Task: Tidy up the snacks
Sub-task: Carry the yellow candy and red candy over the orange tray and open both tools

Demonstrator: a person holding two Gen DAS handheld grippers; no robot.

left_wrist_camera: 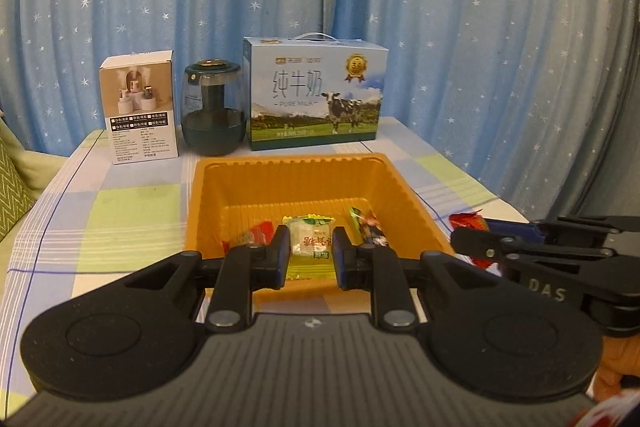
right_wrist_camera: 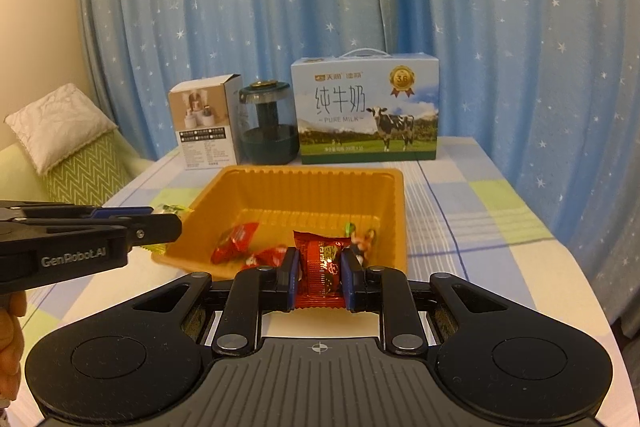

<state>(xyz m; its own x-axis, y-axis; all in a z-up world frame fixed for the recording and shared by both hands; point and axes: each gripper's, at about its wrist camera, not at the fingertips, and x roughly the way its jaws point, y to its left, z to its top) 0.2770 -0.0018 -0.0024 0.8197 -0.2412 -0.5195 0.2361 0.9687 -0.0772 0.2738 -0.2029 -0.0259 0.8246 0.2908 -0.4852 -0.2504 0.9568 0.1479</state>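
An orange plastic tray [left_wrist_camera: 296, 183] [right_wrist_camera: 304, 187] stands on the checked tablecloth. My left gripper [left_wrist_camera: 311, 251] is shut on a yellow-green snack packet [left_wrist_camera: 312, 247] over the tray's near rim. My right gripper [right_wrist_camera: 320, 269] is shut on a red snack packet [right_wrist_camera: 323, 267] at the tray's near edge. Inside the tray lie red packets [right_wrist_camera: 234, 241] [left_wrist_camera: 256, 233] and a dark packet with a green end [left_wrist_camera: 370, 225] [right_wrist_camera: 362, 241]. The right gripper shows at the right of the left wrist view [left_wrist_camera: 472, 227]; the left gripper shows at the left of the right wrist view [right_wrist_camera: 168, 215].
Behind the tray stand a white product box [left_wrist_camera: 138, 107], a dark green glass jar [left_wrist_camera: 214, 107] and a blue milk carton [left_wrist_camera: 316, 93]. A starred blue curtain hangs behind the table. A cushioned sofa [right_wrist_camera: 64, 147] is at the left.
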